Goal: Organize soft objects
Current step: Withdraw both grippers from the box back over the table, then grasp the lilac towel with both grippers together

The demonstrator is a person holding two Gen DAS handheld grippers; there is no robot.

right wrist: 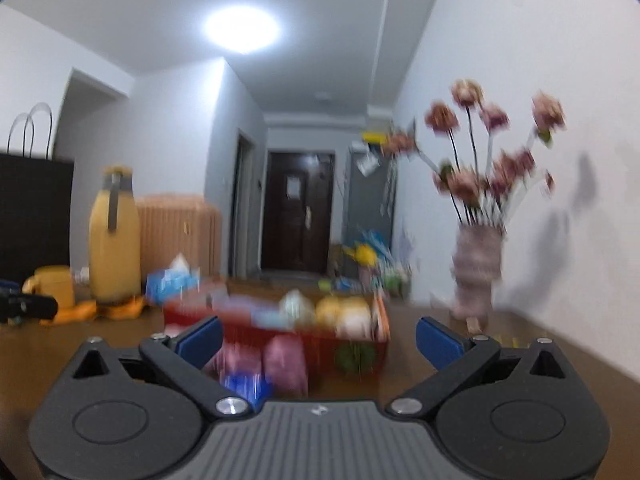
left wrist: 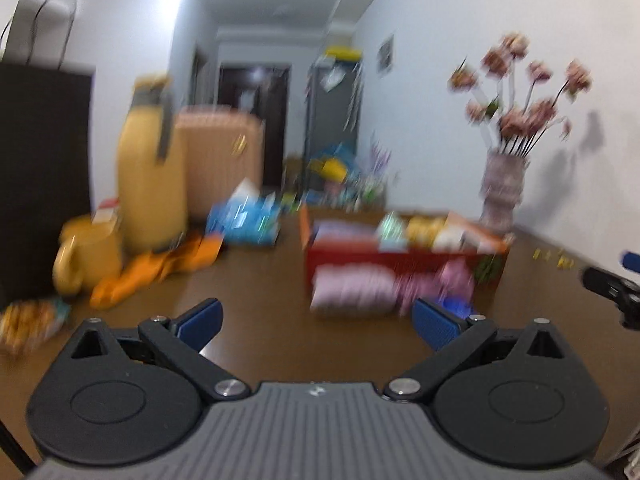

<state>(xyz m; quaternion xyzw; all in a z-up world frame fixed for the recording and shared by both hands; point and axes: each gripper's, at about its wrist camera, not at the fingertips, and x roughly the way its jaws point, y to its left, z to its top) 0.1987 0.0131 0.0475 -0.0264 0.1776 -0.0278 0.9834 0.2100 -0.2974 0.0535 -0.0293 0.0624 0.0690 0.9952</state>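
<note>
Both views are blurred by motion. A red box (left wrist: 400, 266) on the brown table (left wrist: 248, 300) holds several soft items, among them a yellow plush (left wrist: 426, 230). A pink soft bundle (left wrist: 352, 288) and a small blue item (left wrist: 456, 306) lie on the table in front of the box. My left gripper (left wrist: 318, 320) is open and empty, short of the pink bundle. My right gripper (right wrist: 320, 340) is open and empty, facing the red box (right wrist: 248, 324) with pink soft pieces (right wrist: 284, 364) and a blue item (right wrist: 246, 388) just ahead of it.
A yellow flask (left wrist: 152, 176), yellow mug (left wrist: 86, 256), orange cloth (left wrist: 160, 268) and blue tissue pack (left wrist: 244, 220) stand at the left. A black bag (left wrist: 40, 180) is at far left. A vase of pink flowers (left wrist: 502, 192) stands by the right wall.
</note>
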